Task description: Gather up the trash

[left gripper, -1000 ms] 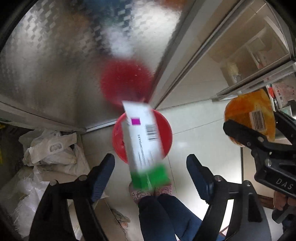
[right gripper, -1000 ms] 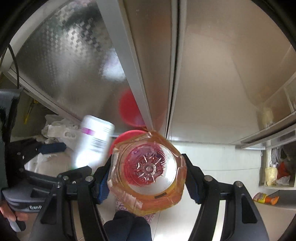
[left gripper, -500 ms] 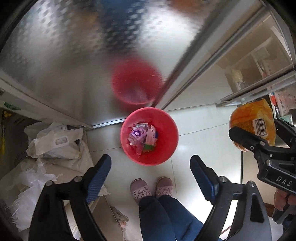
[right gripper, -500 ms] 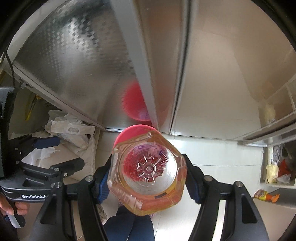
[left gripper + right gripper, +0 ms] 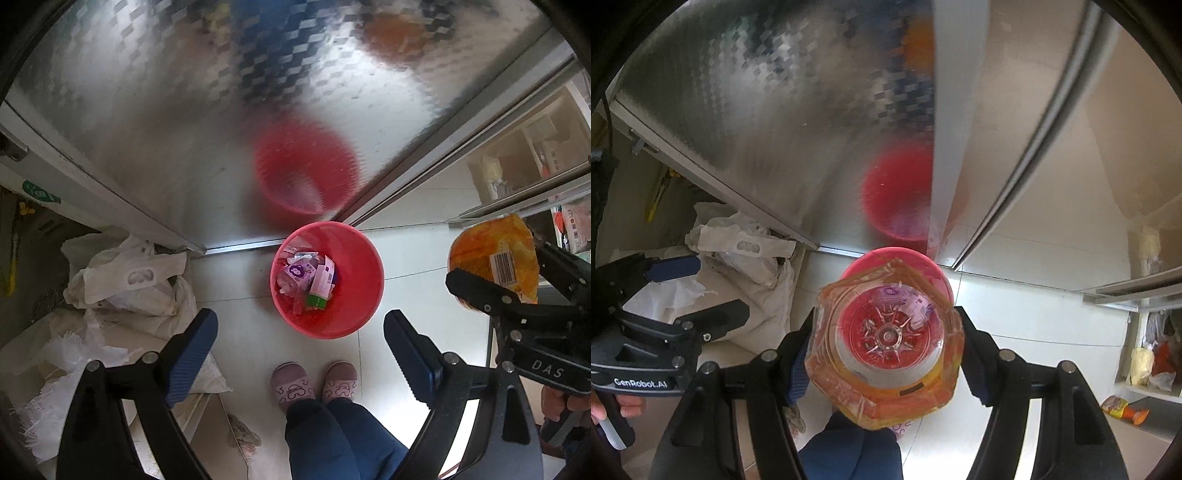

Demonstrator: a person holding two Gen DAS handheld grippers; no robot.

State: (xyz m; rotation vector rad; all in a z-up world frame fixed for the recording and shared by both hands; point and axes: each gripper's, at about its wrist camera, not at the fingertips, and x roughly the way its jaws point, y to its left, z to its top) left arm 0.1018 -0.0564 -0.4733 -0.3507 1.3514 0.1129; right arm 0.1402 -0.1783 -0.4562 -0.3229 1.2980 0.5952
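A red waste bin (image 5: 354, 284) stands on the white tiled floor below me, with a white and green box (image 5: 320, 282) and wrappers inside. My left gripper (image 5: 297, 345) is open and empty, high above the bin. My right gripper (image 5: 886, 347) is shut on a clear plastic bottle with an orange label (image 5: 886, 339), held bottom-forward over the bin's rim (image 5: 923, 260). The bottle also shows in the left wrist view (image 5: 493, 254), at the right.
A patterned metal door (image 5: 184, 110) stands behind the bin and reflects it. White plastic bags (image 5: 125, 280) lie at the left. The person's slippered feet (image 5: 314, 382) stand just in front of the bin. Shelves (image 5: 1152, 350) with items are at the right.
The white and green box fell from my open left gripper and now lies in the bin. The right gripper still holds the bottle above the bin.
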